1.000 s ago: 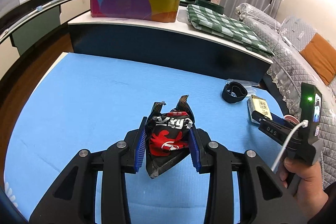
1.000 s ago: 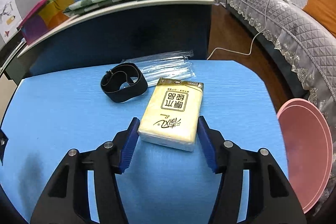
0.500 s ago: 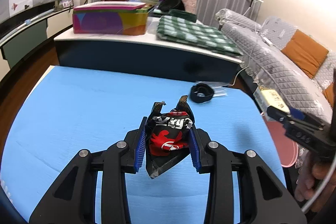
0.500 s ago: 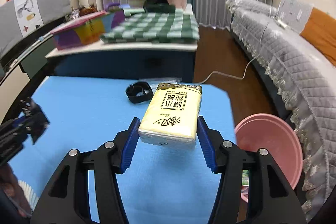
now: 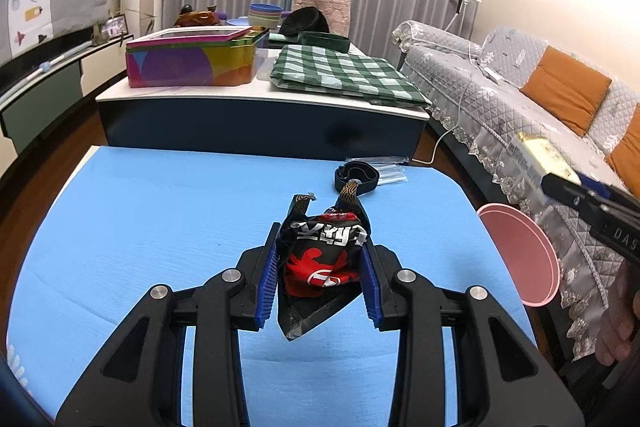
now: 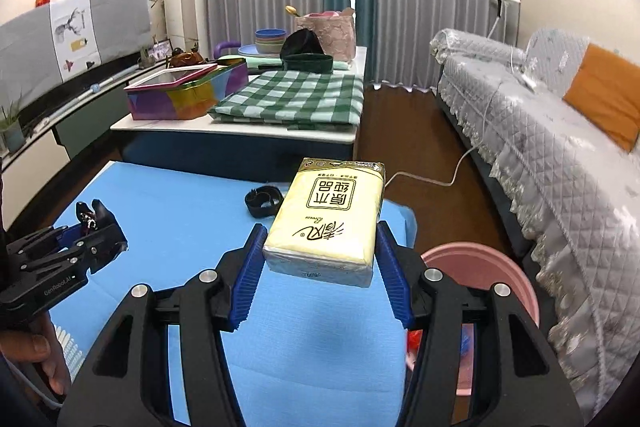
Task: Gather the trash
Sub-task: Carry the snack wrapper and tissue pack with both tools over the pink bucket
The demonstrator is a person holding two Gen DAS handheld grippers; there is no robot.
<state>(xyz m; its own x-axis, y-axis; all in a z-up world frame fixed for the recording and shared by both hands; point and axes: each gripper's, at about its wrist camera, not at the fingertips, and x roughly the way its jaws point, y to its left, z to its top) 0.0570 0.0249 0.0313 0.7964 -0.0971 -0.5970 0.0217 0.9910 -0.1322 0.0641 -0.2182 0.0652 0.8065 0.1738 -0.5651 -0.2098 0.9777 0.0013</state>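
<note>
My left gripper (image 5: 322, 267) is shut on a crumpled black and red snack wrapper (image 5: 322, 263), held above the blue table (image 5: 160, 227). In the right wrist view my right gripper (image 6: 320, 267) is shut on a pale yellow tissue pack (image 6: 328, 215), lifted over the table's right edge. A pink bin (image 6: 484, 271) stands on the floor just right of the table, below and to the right of the pack, with some scraps inside. The left view also shows the bin (image 5: 524, 255) and the right gripper (image 5: 560, 183) with the pack far right.
A black strap loop (image 5: 356, 177) and a clear plastic packet (image 5: 390, 169) lie near the table's far edge. Beyond stands a low cabinet (image 6: 240, 135) with a colourful box and a green checked cloth. A grey sofa (image 6: 540, 147) and a white cable (image 6: 452, 171) are to the right.
Both grippers have risen with their loads. The right one lifted the tissue pack off the table and carried it right toward the pink bin; the left one shifted with the wrapper still gripped.
</note>
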